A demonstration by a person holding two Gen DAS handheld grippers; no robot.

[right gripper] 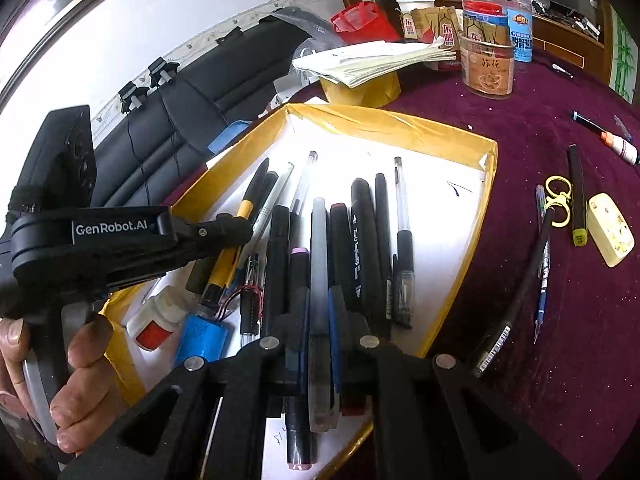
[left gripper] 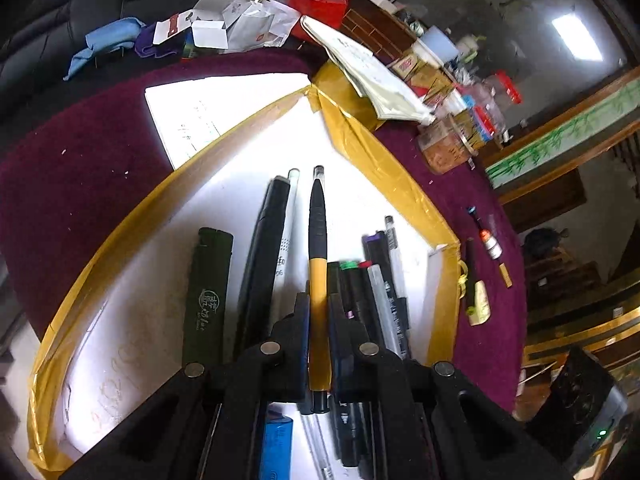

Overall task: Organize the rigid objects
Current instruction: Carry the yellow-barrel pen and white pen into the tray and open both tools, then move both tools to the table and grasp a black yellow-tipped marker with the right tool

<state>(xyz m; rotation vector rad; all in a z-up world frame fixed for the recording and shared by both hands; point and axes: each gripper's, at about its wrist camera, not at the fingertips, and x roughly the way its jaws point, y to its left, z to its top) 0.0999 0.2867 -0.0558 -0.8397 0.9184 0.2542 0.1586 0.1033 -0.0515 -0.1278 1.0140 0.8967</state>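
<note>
Over box (left gripper: 384, 168), tongs (left gripper: 319, 300) clamp yellow pen (left gripper: 319, 280).

A: The box (right gripper: 440, 128) looks like cardboard wrapped in glossy yellow tape, with white paper lining its floor.

B: The surface (right gripper: 560, 360) wears a matt, fuzzy maroon cloth. The yellow-and-black pen (left gripper: 318, 280) is smooth plastic.

A: The frosted pen (right gripper: 319, 280) is translucent plastic, the left gripper (left gripper: 319, 312) matt black plastic with shiny metal pins.
</note>
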